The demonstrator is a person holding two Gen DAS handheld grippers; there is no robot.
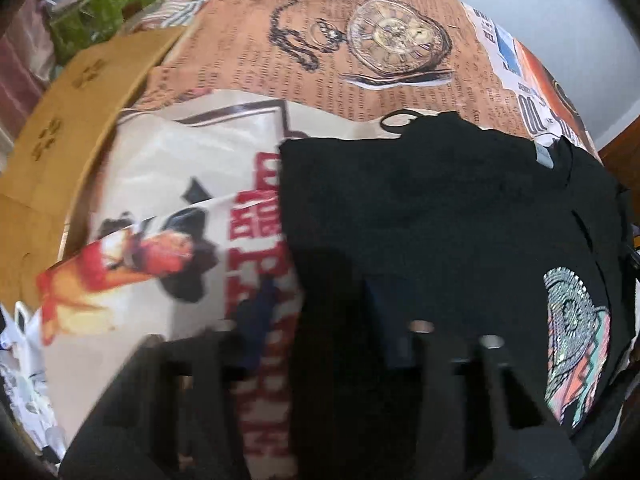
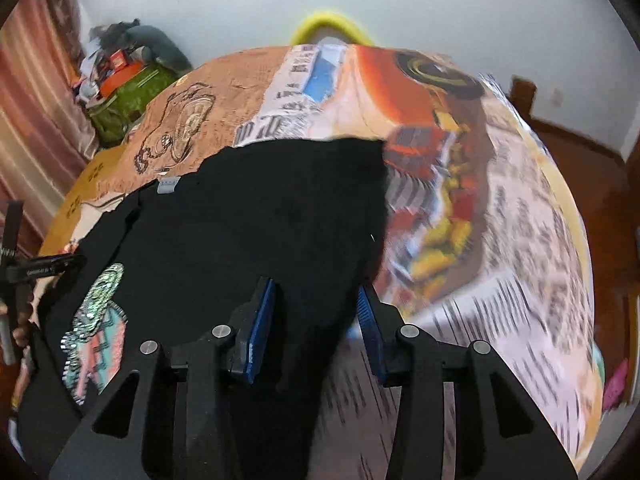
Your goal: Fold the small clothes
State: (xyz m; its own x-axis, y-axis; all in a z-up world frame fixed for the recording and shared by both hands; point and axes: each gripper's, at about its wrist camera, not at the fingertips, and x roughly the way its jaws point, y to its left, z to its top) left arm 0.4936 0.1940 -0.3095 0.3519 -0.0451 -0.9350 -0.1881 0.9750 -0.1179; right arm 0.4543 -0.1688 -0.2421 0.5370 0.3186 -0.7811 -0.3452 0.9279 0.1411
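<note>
A black T-shirt [image 1: 440, 216] with a sequined print [image 1: 576, 344] lies on the newspaper-print table cover [image 1: 320, 60]. It also shows in the right wrist view [image 2: 260, 216], with its print [image 2: 96, 328] at the left. My left gripper [image 1: 320, 320] is open, its blurred fingers over the shirt's left edge. My right gripper [image 2: 316, 304] is open, with blue pads [image 2: 262, 320] either side of the shirt's right edge. The left gripper's body [image 2: 36, 272] shows at the far left of the right wrist view.
A white printed garment [image 1: 180, 220] lies left of the black shirt. A cardboard box [image 1: 72, 120] stands beyond it. A green bag [image 2: 128, 100] with clutter sits by the curtain. A yellow hoop [image 2: 328, 26] rises behind the table. Wood floor [image 2: 580, 168] is at the right.
</note>
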